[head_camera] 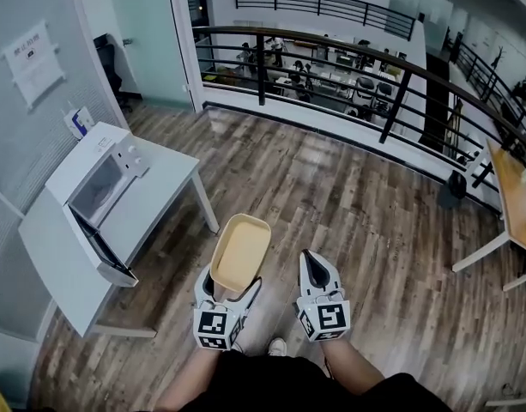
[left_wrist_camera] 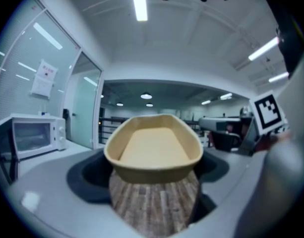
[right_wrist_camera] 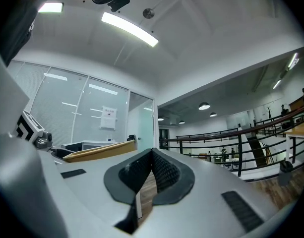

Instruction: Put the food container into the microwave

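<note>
A tan, empty food container (head_camera: 240,251) is held level over the wooden floor, with my left gripper (head_camera: 231,292) shut on its near end. In the left gripper view the container (left_wrist_camera: 152,148) fills the middle, clamped between the jaws of the left gripper (left_wrist_camera: 154,182). To the left, the white microwave (head_camera: 95,187) sits on a white table (head_camera: 164,187), its door (head_camera: 101,245) swung open; the microwave (left_wrist_camera: 35,135) stands far off. My right gripper (head_camera: 308,257) is beside the container, shut and empty. From the right gripper (right_wrist_camera: 151,157) the container (right_wrist_camera: 99,151) shows edge-on at left.
A black railing (head_camera: 331,58) runs across the far side over a lower floor. A wooden table (head_camera: 513,197) stands at the right. A glass wall with a posted sheet (head_camera: 33,63) is behind the microwave. The person's shoe (head_camera: 277,347) is below the grippers.
</note>
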`<action>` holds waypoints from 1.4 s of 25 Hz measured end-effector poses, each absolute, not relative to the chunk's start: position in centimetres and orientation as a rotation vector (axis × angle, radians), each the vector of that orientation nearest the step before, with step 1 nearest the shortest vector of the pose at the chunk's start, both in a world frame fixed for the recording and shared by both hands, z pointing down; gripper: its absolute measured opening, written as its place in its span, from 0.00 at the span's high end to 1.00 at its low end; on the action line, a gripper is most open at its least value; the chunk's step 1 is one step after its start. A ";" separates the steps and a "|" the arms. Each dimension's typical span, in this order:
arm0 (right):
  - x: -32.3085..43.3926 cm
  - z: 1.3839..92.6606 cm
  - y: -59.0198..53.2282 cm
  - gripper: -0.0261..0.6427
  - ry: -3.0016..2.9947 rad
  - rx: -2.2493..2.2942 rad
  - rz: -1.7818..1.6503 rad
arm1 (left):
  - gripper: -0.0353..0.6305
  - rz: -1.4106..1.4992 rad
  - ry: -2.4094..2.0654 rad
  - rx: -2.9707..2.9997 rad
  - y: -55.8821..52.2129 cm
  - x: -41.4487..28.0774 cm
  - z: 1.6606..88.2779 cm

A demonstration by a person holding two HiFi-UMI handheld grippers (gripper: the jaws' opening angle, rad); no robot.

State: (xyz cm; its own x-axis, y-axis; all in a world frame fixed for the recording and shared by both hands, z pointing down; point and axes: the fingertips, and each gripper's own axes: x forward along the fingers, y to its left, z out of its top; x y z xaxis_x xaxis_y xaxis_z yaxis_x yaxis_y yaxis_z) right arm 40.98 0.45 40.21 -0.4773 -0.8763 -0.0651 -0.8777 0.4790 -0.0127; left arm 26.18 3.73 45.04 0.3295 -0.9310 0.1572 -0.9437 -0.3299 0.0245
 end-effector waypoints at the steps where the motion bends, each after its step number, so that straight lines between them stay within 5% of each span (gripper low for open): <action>1: 41.0 40.5 0.0 0.95 2.649 -1.575 0.021 | 0.20 0.175 -1.755 2.466 3.4 26.2 45.0; 35: 18.2 38.9 -16.0 0.95 2.803 -1.378 0.082 | 0.20 0.058 -1.887 2.365 -12.0 4.2 44.0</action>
